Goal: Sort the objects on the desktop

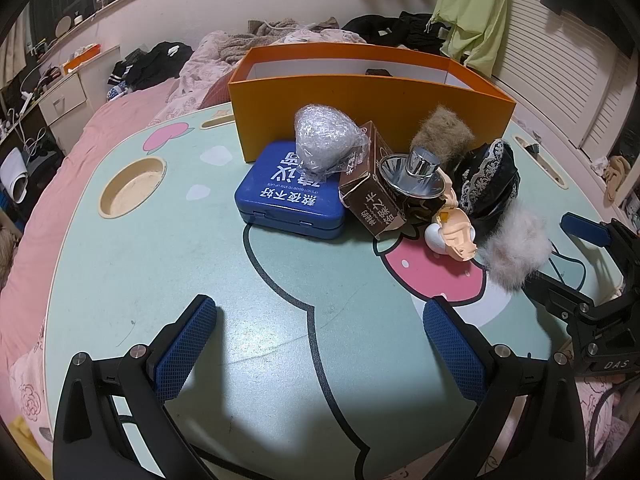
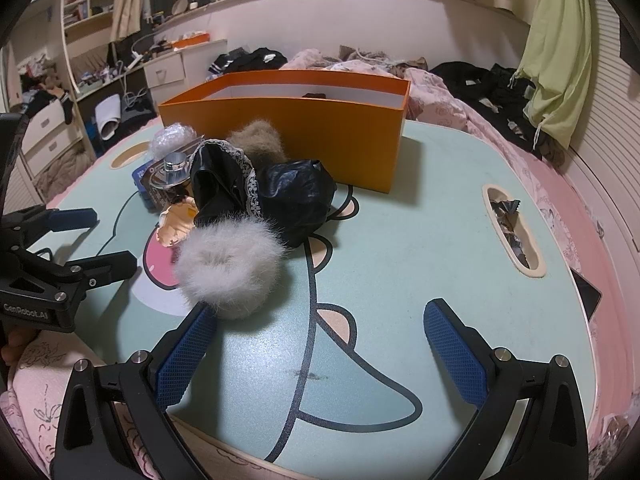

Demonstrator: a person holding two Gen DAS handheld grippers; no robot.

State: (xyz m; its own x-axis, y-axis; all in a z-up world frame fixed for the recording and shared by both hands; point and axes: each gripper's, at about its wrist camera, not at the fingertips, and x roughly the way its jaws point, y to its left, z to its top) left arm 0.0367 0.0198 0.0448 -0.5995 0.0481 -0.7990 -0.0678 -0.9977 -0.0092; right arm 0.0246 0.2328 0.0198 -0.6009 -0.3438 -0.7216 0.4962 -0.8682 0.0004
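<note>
An open orange box (image 1: 360, 120) stands at the back of the mint lap table (image 1: 200, 272); it also shows in the right wrist view (image 2: 304, 140). In front of it lie a blue case (image 1: 288, 200), a plastic-wrapped ball (image 1: 324, 140), a brown carton (image 1: 368, 184), a chrome funnel (image 1: 416, 172), a brown fur puff (image 1: 440, 132), a black lace cloth (image 1: 488, 180), a small doll (image 1: 456, 236) and a white fur puff (image 2: 228, 268). My left gripper (image 1: 320, 336) is open and empty, short of the pile. My right gripper (image 2: 320, 340) is open, its left finger (image 2: 188, 356) beside the white puff.
The table has a round cup recess (image 1: 132, 188) at the left and a slot with wrappers (image 2: 512, 228) at the right. A black bag (image 2: 296, 196) lies by the box. Pink bedding and clothes surround the table. A dark phone (image 2: 586, 292) sits at the right edge.
</note>
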